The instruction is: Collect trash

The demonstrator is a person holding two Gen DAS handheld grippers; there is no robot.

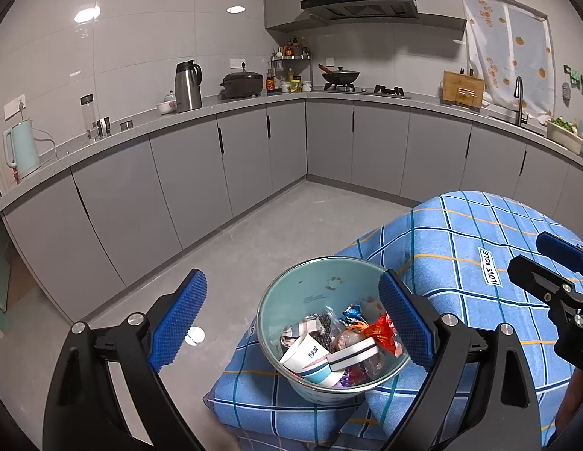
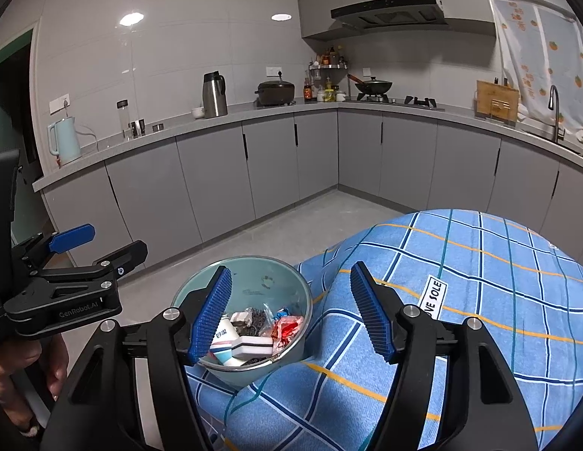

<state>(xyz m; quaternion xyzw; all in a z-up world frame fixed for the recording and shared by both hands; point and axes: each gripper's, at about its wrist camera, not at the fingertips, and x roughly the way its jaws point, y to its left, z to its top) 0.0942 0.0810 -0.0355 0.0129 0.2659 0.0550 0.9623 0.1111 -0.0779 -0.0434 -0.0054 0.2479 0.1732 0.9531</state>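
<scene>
Your left tool was released, its blue pads spread wide at the bottom of the frame around the trash bowl without touching it. Your right tool was released too, empty, one pad over the bowl's rim, the other over the blue plaid cloth. Inside the bowl lay a paper cup, a sponge and what looked like crumpled wrappers. The bowl sat at lower centre on the cloth-covered desk.
</scene>
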